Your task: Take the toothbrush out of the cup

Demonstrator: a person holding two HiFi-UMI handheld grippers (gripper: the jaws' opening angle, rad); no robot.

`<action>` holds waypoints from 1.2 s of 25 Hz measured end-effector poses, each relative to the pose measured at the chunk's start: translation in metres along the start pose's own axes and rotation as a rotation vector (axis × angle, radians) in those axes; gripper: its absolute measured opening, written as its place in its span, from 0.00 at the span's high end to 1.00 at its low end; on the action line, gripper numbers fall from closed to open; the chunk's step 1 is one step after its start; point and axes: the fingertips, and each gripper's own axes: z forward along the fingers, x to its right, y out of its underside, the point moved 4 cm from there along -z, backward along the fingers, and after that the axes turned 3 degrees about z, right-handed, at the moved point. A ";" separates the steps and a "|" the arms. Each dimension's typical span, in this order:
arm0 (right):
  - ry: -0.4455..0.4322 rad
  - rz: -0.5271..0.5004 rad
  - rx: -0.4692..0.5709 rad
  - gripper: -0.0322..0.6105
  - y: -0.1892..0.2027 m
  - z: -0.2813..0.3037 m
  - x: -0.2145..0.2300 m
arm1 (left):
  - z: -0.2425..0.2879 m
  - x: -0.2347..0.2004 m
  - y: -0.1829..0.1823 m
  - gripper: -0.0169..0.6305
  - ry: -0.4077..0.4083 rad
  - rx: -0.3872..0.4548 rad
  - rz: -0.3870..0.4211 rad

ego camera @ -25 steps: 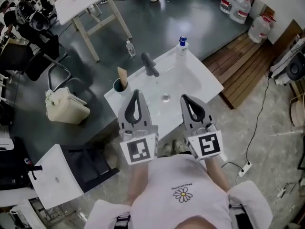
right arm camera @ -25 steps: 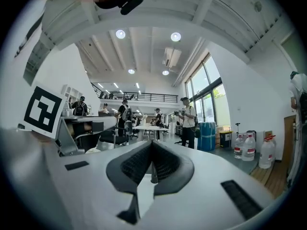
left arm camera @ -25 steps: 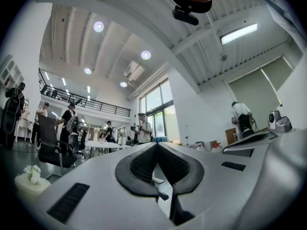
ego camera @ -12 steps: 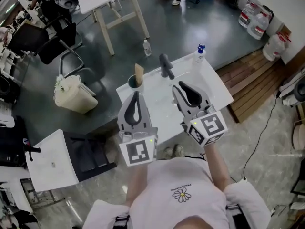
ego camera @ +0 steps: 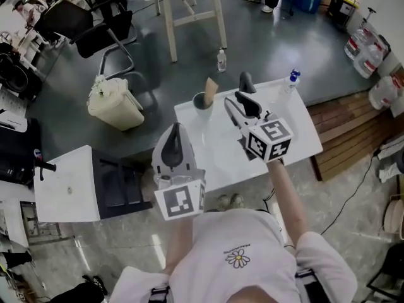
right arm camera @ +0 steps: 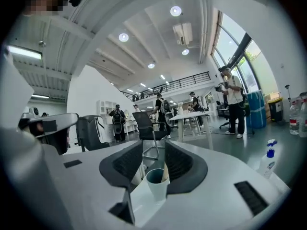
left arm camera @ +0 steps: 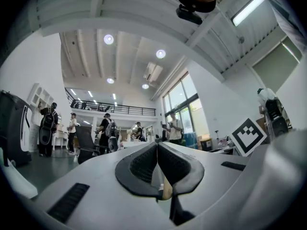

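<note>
A teal cup [ego camera: 202,100] stands at the back left corner of the white sink table [ego camera: 297,137], with a tan toothbrush [ego camera: 210,86] leaning out of it. My right gripper [ego camera: 238,103] reaches over the sink, its tips just right of the cup and apart from it. Its jaws have just been opening and stand open with nothing between them. In the right gripper view the cup [right arm camera: 157,181] and toothbrush [right arm camera: 166,169] sit ahead of the right gripper [right arm camera: 153,150]. My left gripper [ego camera: 175,129] hangs shut at the table's near left edge. The left gripper [left arm camera: 157,147] shows its jaws touching.
A dark faucet [ego camera: 245,81] rises behind the right gripper and a spray bottle [ego camera: 289,81] stands at the table's back right. A beige bin [ego camera: 115,104] and a small bottle [ego camera: 221,60] are on the floor beyond. A white side table [ego camera: 66,185] is at left.
My right gripper has swung forward and left over the sink toward the cup, rolled, and its jaws have parted. My left gripper drifted slightly left, staying shut.
</note>
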 end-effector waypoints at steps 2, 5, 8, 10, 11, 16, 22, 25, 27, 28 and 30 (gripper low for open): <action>-0.021 0.008 -0.030 0.78 0.008 0.018 0.001 | -0.004 -0.007 0.000 0.95 -0.025 -0.005 0.015; -0.026 0.011 -0.090 0.77 0.025 0.044 0.007 | -0.014 -0.018 0.001 0.95 -0.057 -0.015 0.074; -0.013 0.013 -0.157 0.76 0.044 0.067 0.015 | -0.026 -0.028 0.002 0.95 -0.101 -0.031 0.098; -0.006 0.017 -0.198 0.76 0.056 0.079 0.021 | -0.033 -0.035 0.004 0.95 -0.133 -0.043 0.103; -0.005 0.017 -0.217 0.76 0.062 0.085 0.024 | -0.035 -0.038 0.005 0.95 -0.149 -0.049 0.105; -0.005 0.033 -0.288 0.76 0.085 0.108 0.030 | -0.051 -0.053 0.008 0.95 -0.220 -0.083 0.125; 0.002 0.045 -0.354 0.76 0.108 0.130 0.034 | -0.063 -0.064 0.011 0.95 -0.295 -0.097 0.066; 0.014 0.053 -0.368 0.81 0.115 0.134 0.036 | -0.070 -0.070 0.015 0.95 -0.314 -0.117 0.075; 0.026 0.046 -0.372 0.84 0.115 0.134 0.037 | -0.075 -0.073 0.017 0.95 -0.320 -0.134 0.100; 0.027 0.040 -0.372 0.86 0.115 0.134 0.036 | -0.077 -0.074 0.016 0.95 -0.324 -0.140 0.106; 0.031 0.036 -0.372 0.88 0.115 0.134 0.035 | -0.079 -0.076 0.016 0.95 -0.332 -0.145 0.109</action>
